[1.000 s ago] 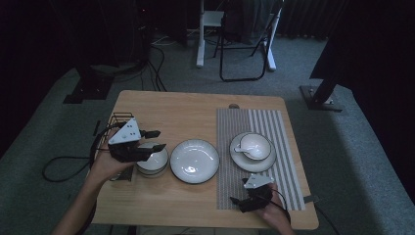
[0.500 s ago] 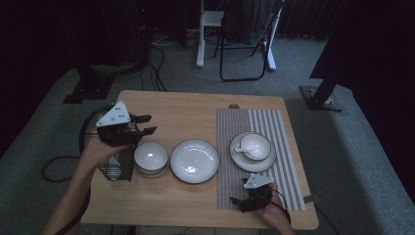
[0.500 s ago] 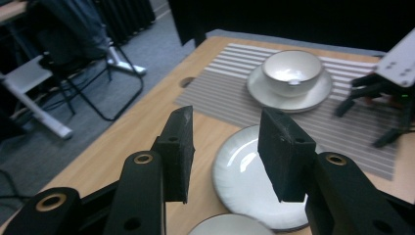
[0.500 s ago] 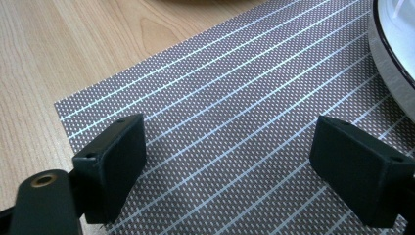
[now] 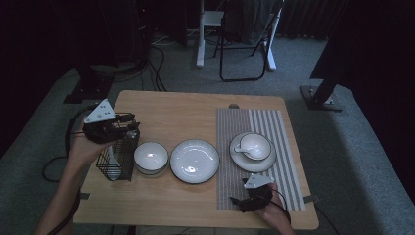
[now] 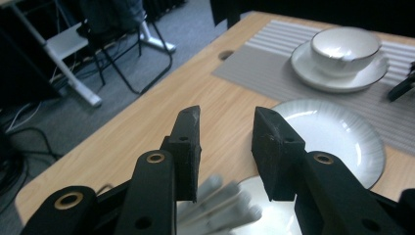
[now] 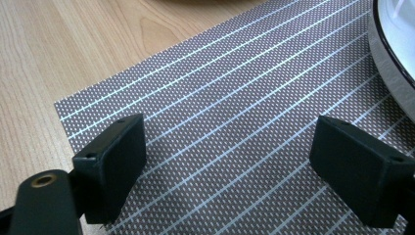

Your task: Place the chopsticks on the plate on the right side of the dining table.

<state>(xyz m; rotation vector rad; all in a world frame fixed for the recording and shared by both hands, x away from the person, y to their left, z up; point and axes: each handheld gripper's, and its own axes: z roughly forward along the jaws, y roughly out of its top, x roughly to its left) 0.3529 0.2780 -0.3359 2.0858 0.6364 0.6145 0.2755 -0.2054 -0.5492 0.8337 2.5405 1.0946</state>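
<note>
My left gripper (image 5: 128,125) hovers above a black wire basket (image 5: 117,161) at the table's left edge. Its jaws have just been closing and stand open with nothing between them (image 6: 226,115). Blurred pale cutlery handles (image 6: 220,205) lie just below them. A white bowl (image 5: 150,156) stands to the right of the basket, and a white plate (image 5: 194,160) beside that. My right gripper (image 5: 242,199) rests low over the striped placemat (image 5: 274,127) near the front edge, jaws wide open (image 7: 225,147) and empty. A cup (image 5: 254,144) with a spoon stands on a saucer (image 5: 266,161) on the mat.
The wooden table (image 5: 186,112) has bare room along its far half and a small round hole (image 5: 234,105) at the back. The saucer's rim (image 7: 391,44) is close to my right gripper. A chair (image 5: 244,44) and cables are on the floor beyond.
My left gripper has moved from above the bowl to the left and back, over the wire basket, and its jaws have narrowed. The right gripper has stayed put.
</note>
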